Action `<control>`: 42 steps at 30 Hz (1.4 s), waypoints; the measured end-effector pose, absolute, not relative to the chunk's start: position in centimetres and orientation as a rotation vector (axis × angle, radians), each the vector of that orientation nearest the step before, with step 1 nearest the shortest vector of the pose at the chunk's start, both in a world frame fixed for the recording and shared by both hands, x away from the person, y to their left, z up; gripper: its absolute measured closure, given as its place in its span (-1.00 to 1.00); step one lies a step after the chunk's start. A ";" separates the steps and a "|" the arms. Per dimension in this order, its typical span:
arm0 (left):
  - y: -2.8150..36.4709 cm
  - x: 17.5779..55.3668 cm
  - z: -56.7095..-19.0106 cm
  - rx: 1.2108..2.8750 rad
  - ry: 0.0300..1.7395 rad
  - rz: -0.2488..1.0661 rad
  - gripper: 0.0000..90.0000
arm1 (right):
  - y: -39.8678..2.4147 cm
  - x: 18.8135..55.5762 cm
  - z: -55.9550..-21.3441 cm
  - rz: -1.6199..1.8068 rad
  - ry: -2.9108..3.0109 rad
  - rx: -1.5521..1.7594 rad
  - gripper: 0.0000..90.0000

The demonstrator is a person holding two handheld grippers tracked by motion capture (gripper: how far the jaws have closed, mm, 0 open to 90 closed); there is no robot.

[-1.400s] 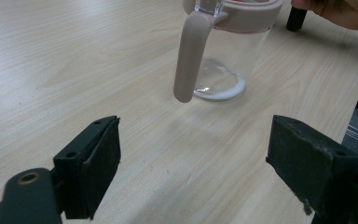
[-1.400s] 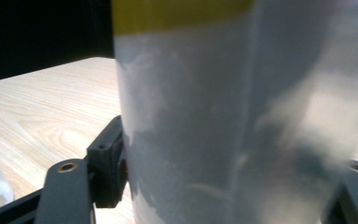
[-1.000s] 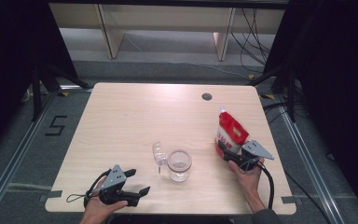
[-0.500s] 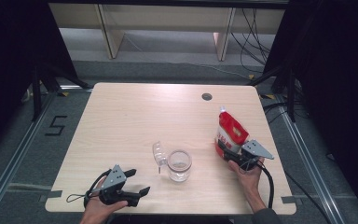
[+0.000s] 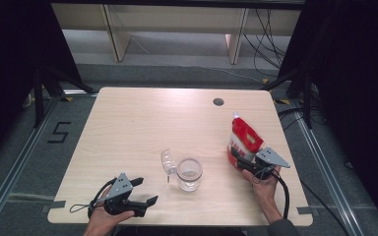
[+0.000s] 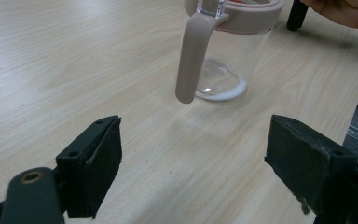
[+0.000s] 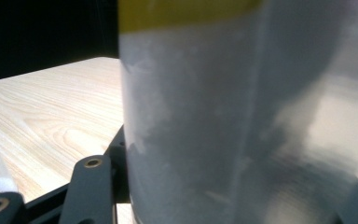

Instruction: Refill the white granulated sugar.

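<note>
A red and white pouch stands near the table's right edge, leaning a little. My right gripper is at its base. Its jaws have just been closing with the pouch between them, and they now touch both of its sides. A clear jar with a pink rim stands at the middle front, its clear lid flipped open to the left. My left gripper rests at the front left, open and holding nothing. In the left gripper view the jar and its pink handle lie beyond the open left gripper.
The wooden table has a dark round hole at the back right. Its right edge runs just past the pouch. Shelf legs and cables stand on the floor behind. A hand shows beyond the jar.
</note>
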State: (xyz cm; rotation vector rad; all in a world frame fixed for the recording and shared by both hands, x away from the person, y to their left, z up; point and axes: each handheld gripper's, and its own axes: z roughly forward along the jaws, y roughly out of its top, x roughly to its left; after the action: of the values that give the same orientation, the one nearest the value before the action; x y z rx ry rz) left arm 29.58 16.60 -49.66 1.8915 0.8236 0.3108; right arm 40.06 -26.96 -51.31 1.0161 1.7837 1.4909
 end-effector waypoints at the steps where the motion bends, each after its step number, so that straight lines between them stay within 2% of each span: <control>1: 16.6 29.6 -49.6 1.893 0.823 0.312 -0.60 | -27.0 40.2 -51.3 1.492 1.769 0.984 -0.04; 24: 16.6 29.7 -49.4 1.891 0.822 0.323 -0.58 | -26.8 39.6 -50.8 1.555 1.803 0.953 -0.02; 33: 16.8 29.9 -49.4 1.897 0.801 0.331 -0.60 | -28.0 38.3 -49.0 1.580 1.759 0.928 -0.02; 42: 16.7 29.8 -49.5 1.884 0.832 0.318 -0.63 | -27.9 36.5 -47.3 1.500 1.802 0.761 -0.01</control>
State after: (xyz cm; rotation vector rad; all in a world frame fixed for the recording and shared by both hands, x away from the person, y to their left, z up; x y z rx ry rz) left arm 29.79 16.70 -49.54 1.8837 0.8318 0.3182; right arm 36.46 -27.86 -47.33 0.7606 1.8019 1.4995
